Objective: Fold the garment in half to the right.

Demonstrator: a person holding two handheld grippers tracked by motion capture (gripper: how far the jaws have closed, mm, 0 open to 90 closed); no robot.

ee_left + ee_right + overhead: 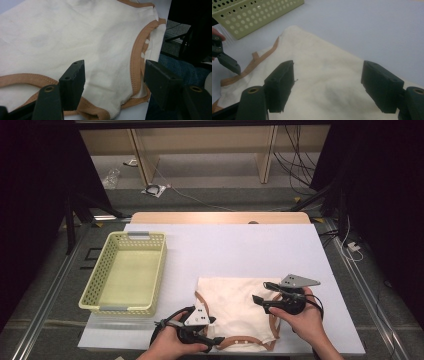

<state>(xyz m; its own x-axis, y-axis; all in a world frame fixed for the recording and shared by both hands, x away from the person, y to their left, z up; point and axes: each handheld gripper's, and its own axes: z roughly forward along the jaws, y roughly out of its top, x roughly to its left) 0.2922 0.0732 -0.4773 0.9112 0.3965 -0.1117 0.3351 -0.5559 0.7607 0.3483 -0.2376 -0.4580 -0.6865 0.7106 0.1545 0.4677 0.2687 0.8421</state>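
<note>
Cream garment with tan trim [235, 307] lies flat at the table's near edge, both grippers poised over it.

Left gripper [212, 340] and right gripper [260, 300] stand wide, holding nothing. Risk: jaws pinching only the trim, so the cloth slips free. Yellow perforated basket [125, 307], far left, is empty.

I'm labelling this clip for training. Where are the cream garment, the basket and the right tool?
cream garment [235, 302]: high view, on the middle of its cloth.
basket [159, 265]: high view, on its right wall.
right tool [259, 292]: high view, midway between its fingertips, above the garment.
</note>
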